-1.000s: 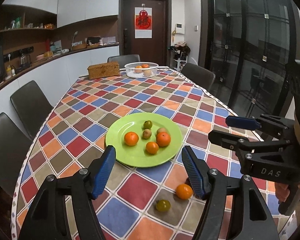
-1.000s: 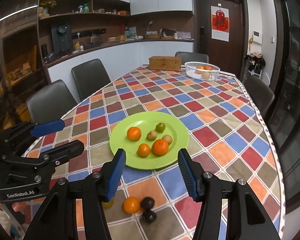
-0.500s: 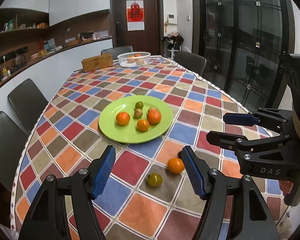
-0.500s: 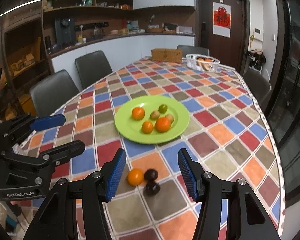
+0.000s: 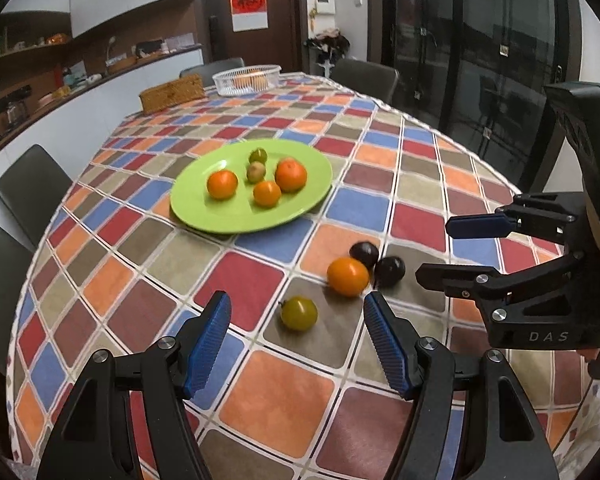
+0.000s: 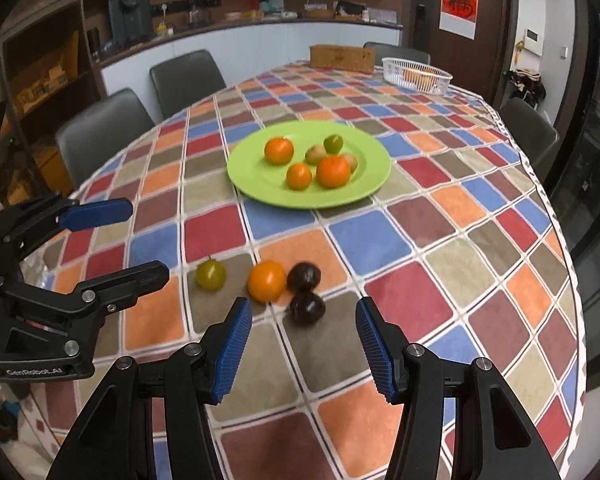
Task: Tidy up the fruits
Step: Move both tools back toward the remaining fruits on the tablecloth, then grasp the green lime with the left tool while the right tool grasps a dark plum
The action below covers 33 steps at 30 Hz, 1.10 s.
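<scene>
A green plate (image 5: 220,216) (image 6: 268,188) holds several oranges and small green and brown fruits. On the checkered cloth in front of it lie a yellow-green fruit (image 5: 299,313) (image 6: 211,275), an orange (image 5: 347,276) (image 6: 266,281) and two dark plums (image 5: 389,271) (image 6: 307,308). My left gripper (image 5: 296,344) is open and empty, just short of the yellow-green fruit. My right gripper (image 6: 304,344) is open and empty, just short of the nearer plum. Each gripper shows in the other's view, the right gripper (image 5: 456,248) and the left gripper (image 6: 136,240).
A white basket (image 5: 247,78) (image 6: 416,74) with oranges and a wicker box (image 5: 172,93) (image 6: 342,58) stand at the table's far end. Dark chairs (image 5: 32,188) (image 6: 100,128) line the sides. The table edge (image 6: 572,280) curves down the right.
Both grippers have drawn back and tipped downward toward the loose fruits on the cloth. The loose fruits now sit higher in both views. Both stay open.
</scene>
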Each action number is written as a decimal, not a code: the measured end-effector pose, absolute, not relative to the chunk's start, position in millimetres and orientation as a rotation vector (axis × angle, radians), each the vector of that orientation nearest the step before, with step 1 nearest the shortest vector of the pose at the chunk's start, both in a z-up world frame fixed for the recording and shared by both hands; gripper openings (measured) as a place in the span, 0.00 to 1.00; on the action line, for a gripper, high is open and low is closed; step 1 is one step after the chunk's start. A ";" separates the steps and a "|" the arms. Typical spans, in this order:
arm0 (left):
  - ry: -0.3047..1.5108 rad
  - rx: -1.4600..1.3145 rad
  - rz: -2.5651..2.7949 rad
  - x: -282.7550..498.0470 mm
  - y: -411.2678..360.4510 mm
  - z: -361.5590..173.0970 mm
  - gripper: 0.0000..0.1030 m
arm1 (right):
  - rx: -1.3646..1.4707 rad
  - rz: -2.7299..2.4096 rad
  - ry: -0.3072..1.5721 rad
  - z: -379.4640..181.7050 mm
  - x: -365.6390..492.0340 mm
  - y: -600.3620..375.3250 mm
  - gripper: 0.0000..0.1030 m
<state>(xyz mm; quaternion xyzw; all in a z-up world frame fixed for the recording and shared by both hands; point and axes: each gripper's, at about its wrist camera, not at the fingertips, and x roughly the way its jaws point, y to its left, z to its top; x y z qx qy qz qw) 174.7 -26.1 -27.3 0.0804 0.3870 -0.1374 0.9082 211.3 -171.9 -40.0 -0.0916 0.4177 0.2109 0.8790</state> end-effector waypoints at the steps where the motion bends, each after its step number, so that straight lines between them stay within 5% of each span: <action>1: 0.810 0.170 -0.286 176.5 -26.3 -31.6 0.66 | -0.195 0.441 0.879 -42.9 212.1 -171.4 0.53; 23: 0.930 0.179 -0.341 220.6 -26.6 -75.4 0.65 | -0.212 0.462 0.993 -87.1 246.8 -164.2 0.42; 33: 0.969 0.136 -0.369 228.8 -28.0 -83.1 0.40 | -0.194 0.484 1.002 -90.5 254.6 -160.8 0.37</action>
